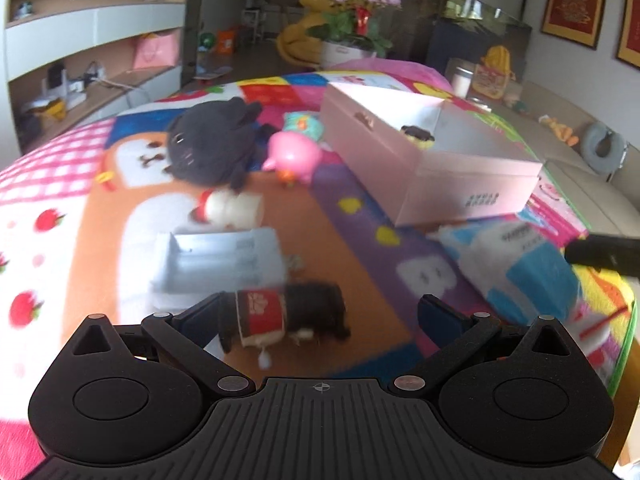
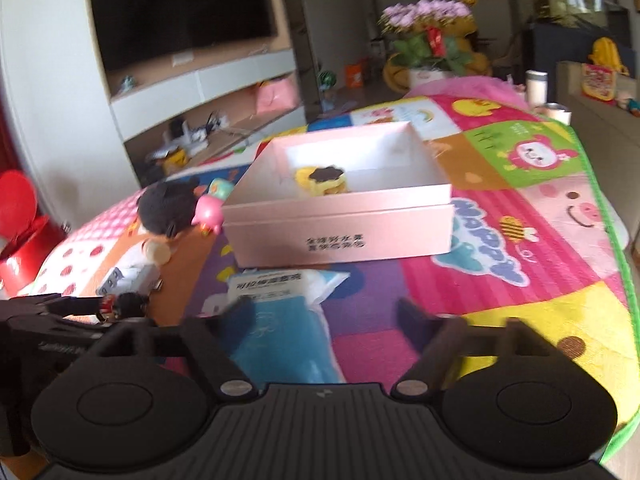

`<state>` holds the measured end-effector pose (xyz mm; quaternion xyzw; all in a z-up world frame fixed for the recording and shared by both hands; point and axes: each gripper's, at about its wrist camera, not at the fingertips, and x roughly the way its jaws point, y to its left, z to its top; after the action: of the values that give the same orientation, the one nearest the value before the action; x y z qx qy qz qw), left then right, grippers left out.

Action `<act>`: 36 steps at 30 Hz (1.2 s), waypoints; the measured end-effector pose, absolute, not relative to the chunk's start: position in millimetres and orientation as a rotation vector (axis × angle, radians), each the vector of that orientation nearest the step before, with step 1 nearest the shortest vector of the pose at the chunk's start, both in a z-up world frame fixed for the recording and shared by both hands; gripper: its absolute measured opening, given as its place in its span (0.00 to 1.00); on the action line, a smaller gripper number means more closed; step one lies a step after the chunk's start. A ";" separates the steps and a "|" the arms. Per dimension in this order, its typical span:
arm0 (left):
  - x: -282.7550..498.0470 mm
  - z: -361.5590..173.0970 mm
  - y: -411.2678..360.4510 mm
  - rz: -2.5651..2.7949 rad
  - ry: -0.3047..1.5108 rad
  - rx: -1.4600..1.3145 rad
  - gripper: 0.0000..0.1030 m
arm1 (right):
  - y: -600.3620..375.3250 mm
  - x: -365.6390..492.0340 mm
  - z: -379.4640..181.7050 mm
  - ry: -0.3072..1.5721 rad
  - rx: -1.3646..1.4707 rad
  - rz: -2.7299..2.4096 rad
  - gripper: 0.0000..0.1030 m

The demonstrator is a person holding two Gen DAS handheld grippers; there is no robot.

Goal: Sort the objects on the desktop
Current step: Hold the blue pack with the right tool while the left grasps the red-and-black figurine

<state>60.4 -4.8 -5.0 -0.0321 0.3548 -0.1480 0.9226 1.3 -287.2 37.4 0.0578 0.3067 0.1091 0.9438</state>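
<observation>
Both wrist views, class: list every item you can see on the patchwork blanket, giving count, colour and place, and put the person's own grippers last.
Blanket: one, multicoloured patchwork, under everything.
Box: one, pink, open, mid-blanket.
Cake toy: one, yellow with dark top, inside the box.
Plush: one, dark grey, left of the box.
Pink toy: one, pink, between plush and box.
Teal toy: one, behind the pink toy.
White figure: one, white with red, in front of the plush.
Tray: one, pale blue-grey, near the left gripper.
Dark figure: one, black with red label, between the open left fingers.
Packet: one, blue and white, in front of the box.
Left gripper: open.
Right gripper: open, over the packet.
</observation>
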 end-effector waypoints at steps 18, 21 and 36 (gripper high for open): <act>37.7 -5.8 -4.7 -0.213 0.699 0.000 0.97 | -314.1 -3.7 -2.8 0.642 0.324 0.082 1.00; 44.8 -8.1 -9.0 -0.205 0.697 0.033 0.83 | -313.6 -5.0 -4.4 0.634 0.326 0.081 1.00; 7.9 -8.7 -11.8 -0.240 0.679 0.087 0.70 | -304.7 -9.7 -4.8 0.638 0.297 0.076 1.00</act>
<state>7.9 -11.8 -8.7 0.0425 0.3323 -0.1171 0.9349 -9.7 -304.7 -4.8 0.1455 0.3124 0.0370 0.9380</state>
